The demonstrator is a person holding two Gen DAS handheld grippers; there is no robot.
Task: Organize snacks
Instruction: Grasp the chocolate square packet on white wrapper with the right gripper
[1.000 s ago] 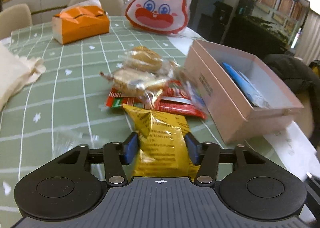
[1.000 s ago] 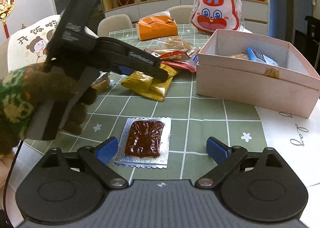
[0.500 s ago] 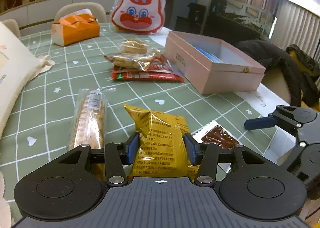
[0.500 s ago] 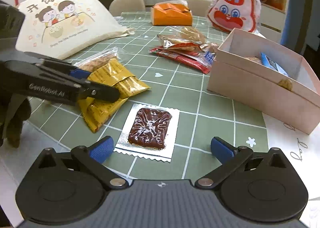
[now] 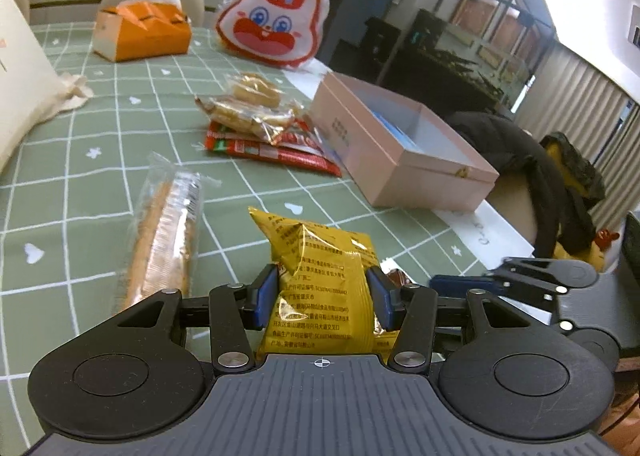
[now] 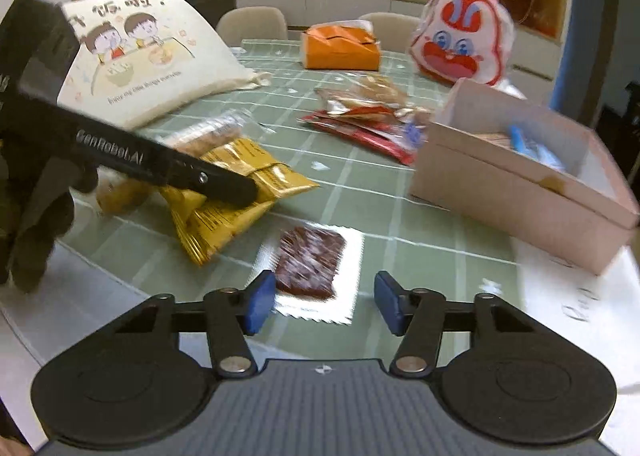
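The left gripper (image 5: 322,302) was clenched on the yellow snack bag (image 5: 320,288), its blue pads pressing the bag's two sides near the near end, probably so the loose foil would hang clear for carrying to the pink box (image 5: 404,160), which sat open beyond it with blue packets already inside. The right gripper (image 6: 325,303) gripped nothing; its jaws were closing around the near edge of the brown snack in its silver wrapper (image 6: 310,268), which lay flat on the green checked tablecloth (image 6: 360,192) on the near side of the box, pads not yet touching it as far as the blur allowed. A pile of red and clear packets (image 5: 260,128) lay just beside the box's left wall, and a long biscuit pack (image 5: 168,232) farther left. The right wrist view alone showed the gloved hand (image 6: 36,224) carrying the left gripper and the silver wrapper whole; the left wrist view showed only a sliver of that wrapper but revealed the bag's printed face and the pad contact
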